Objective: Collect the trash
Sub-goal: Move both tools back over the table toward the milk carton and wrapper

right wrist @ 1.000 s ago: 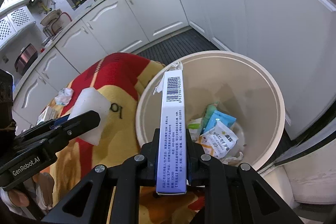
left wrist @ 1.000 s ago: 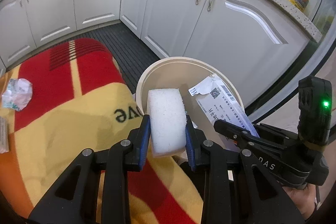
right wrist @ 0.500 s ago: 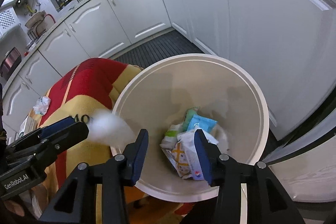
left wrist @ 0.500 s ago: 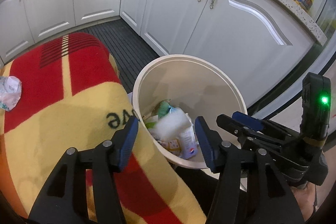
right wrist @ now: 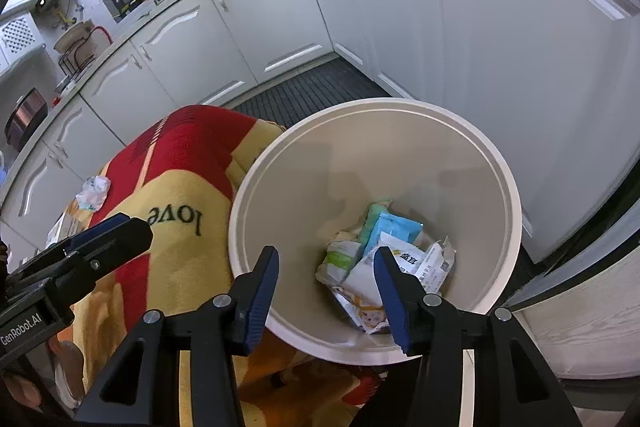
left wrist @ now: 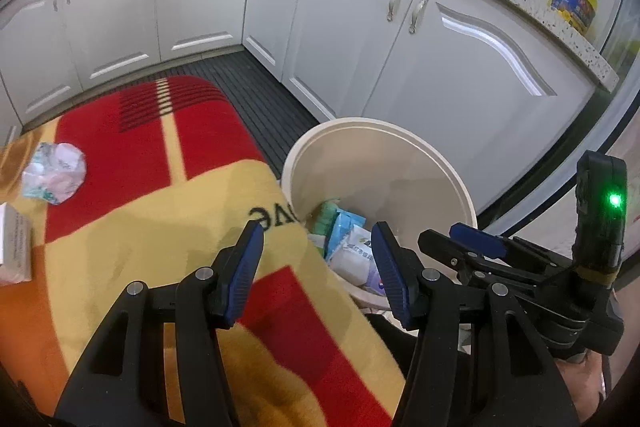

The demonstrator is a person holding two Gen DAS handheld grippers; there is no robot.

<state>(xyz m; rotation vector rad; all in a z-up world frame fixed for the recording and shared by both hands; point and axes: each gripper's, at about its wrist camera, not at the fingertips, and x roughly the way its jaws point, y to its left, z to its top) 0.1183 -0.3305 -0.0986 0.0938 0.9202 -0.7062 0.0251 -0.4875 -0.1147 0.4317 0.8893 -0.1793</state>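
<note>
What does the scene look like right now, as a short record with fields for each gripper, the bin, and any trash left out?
left gripper: open, nothing between its jaws, beside the bin rim
right gripper: open, nothing between its jaws, over the bin
trash bin: cream, round, wrappers and a small carton at the bottom
blanket: red and yellow, beside the bin
trash left out: crumpled wrapper on the blanket; white box at its left edge
</note>
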